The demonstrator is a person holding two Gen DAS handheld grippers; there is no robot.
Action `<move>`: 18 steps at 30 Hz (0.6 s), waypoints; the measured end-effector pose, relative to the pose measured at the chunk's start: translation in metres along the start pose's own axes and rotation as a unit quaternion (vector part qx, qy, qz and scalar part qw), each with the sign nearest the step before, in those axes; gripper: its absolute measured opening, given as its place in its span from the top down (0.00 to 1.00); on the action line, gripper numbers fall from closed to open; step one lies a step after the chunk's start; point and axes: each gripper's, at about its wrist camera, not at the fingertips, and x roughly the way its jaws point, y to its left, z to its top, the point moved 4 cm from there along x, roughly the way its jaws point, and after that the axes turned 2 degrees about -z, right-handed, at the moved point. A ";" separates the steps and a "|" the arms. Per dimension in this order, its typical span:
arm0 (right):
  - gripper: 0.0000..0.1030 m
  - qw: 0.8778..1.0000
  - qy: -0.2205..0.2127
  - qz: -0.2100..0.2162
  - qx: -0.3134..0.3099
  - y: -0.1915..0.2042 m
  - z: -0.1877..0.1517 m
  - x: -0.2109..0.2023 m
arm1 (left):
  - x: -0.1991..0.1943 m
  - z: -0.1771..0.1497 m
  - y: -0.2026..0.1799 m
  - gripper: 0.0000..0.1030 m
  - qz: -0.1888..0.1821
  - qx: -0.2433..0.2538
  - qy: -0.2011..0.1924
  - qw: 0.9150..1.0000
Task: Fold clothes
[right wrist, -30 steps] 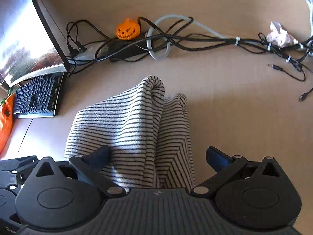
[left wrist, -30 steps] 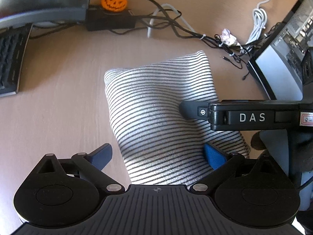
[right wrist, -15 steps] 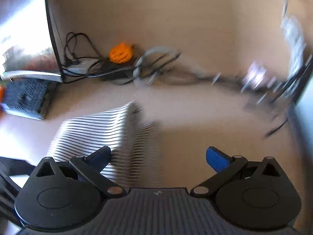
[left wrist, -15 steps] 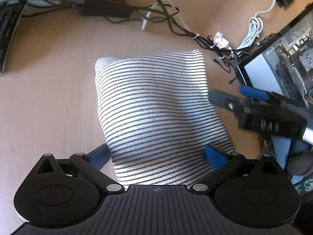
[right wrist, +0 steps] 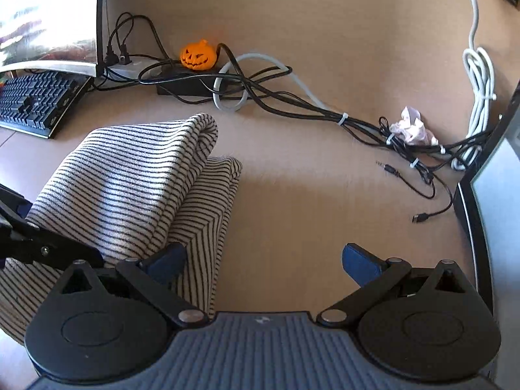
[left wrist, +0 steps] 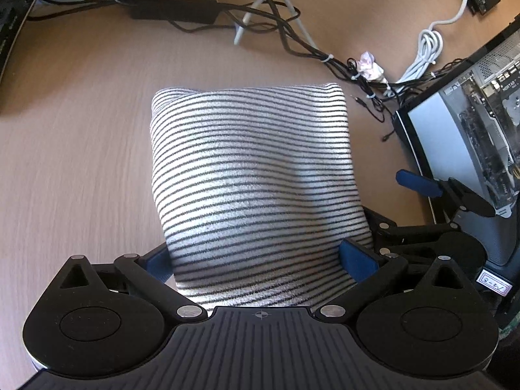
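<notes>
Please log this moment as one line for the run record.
left hand-held gripper: open, straddling striped shirt | right hand-held gripper: open, beside shirt | shirt: folded on desk

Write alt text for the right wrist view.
A folded striped garment lies on a wooden desk, left of the open right gripper, whose left finger touches its edge. Behind are tangled cables, a pumpkin figure and a keyboard.

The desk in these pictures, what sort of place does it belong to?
Probably a home or office computer desk: a keyboard beneath a monitor, tangled cables, and an open computer case beside the folded striped garment.
</notes>
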 end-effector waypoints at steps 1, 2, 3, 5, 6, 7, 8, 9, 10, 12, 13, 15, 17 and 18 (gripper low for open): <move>0.00 1.000 -0.001 0.000 -0.001 0.000 0.000 0.000 | 0.000 0.000 0.000 0.00 0.000 0.000 0.000 1.000; 0.00 1.000 -0.001 0.000 0.000 0.000 0.000 0.000 | -0.001 0.000 0.001 0.00 -0.001 0.000 0.001 1.000; 0.00 1.000 -0.002 0.001 0.002 0.000 -0.001 0.000 | -0.001 0.000 0.002 0.00 -0.001 0.001 0.001 1.000; 0.00 1.000 -0.001 0.005 0.006 -0.002 -0.001 0.000 | -0.001 0.003 0.005 0.00 -0.003 0.005 0.003 1.000; 0.00 1.000 0.000 0.009 0.008 -0.003 -0.001 0.001 | -0.002 0.004 0.007 0.00 -0.004 0.006 0.003 1.000; 0.00 1.000 0.001 0.012 0.011 -0.004 -0.001 0.001 | -0.002 0.004 0.008 0.00 -0.005 0.007 0.004 1.000; 0.00 0.999 0.001 0.020 0.024 -0.008 0.000 0.000 | -0.002 0.004 0.008 0.00 -0.006 0.007 0.003 1.000; 0.00 0.999 0.001 0.029 0.039 -0.013 0.001 -0.001 | -0.002 0.004 0.008 0.00 -0.007 0.006 0.002 1.000; 0.00 0.996 -0.003 0.048 0.070 -0.020 0.003 -0.003 | -0.002 0.003 0.008 0.00 -0.008 0.006 0.001 1.000; 0.00 0.985 -0.014 0.100 0.141 -0.034 0.007 -0.007 | -0.002 0.003 0.007 0.00 -0.006 0.007 0.000 1.000; 0.00 0.974 -0.015 0.138 0.178 -0.040 0.009 -0.008 | -0.002 0.003 0.007 0.00 -0.005 0.007 0.000 1.000; 0.00 0.948 -0.001 0.210 0.237 -0.043 0.012 -0.003 | -0.002 0.003 0.006 0.00 -0.005 0.007 0.000 1.000; 0.00 0.933 0.017 0.253 0.257 -0.036 0.014 0.005 | -0.002 0.002 0.006 0.00 -0.005 0.007 0.001 1.000; 0.00 0.933 0.026 0.260 0.247 -0.029 0.015 0.009 | -0.002 0.002 0.006 0.00 -0.006 0.007 0.001 1.000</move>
